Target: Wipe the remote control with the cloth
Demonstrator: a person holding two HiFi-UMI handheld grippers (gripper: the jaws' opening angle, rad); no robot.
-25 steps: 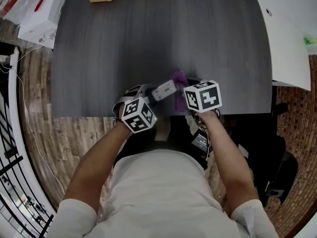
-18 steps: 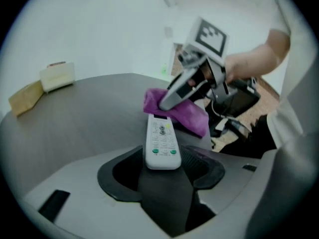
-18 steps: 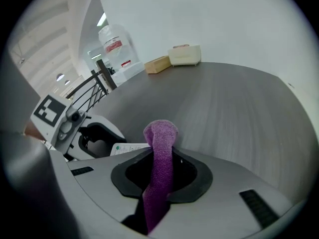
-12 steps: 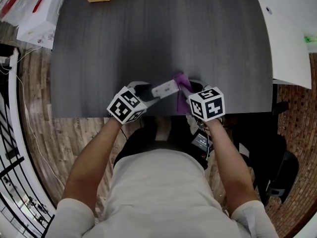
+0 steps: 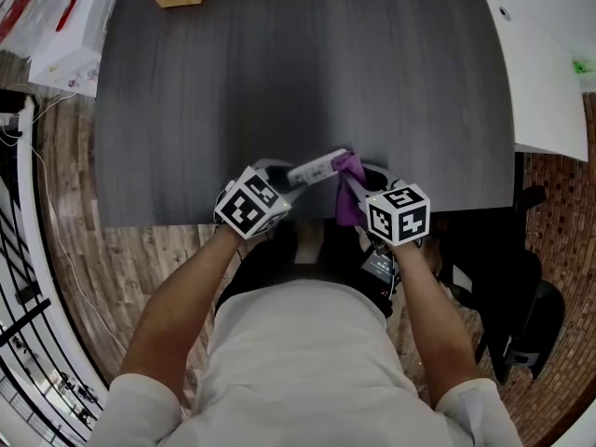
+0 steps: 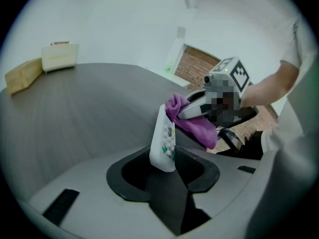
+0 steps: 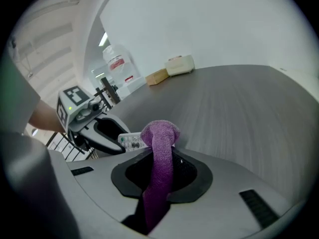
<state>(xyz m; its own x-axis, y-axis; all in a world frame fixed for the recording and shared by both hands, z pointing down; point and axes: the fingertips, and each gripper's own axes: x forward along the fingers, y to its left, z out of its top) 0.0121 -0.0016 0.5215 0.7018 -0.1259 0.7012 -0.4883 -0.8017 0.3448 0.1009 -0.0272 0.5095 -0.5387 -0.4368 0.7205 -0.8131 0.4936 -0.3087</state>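
The remote control (image 6: 163,139) is pinched by the left gripper (image 6: 167,159), whose fingers have just been closing onto it. The cloth (image 7: 160,143), clamped by the right gripper (image 7: 158,171) with fingers shut, is laid against its far end.

Brightness: even, bright indoor light; the white wall (image 6: 124,24) is nearly washed out.
Glare: a soft pale sheen lies across the middle of the dark table (image 5: 307,73).
Shadows: faint, deepest below the table's near edge.
Distortion: strong fisheye, with black rounded corners in both gripper views.
Focus: cloth (image 7: 160,148) and remote control (image 6: 164,141) are sharp; far things are softer.
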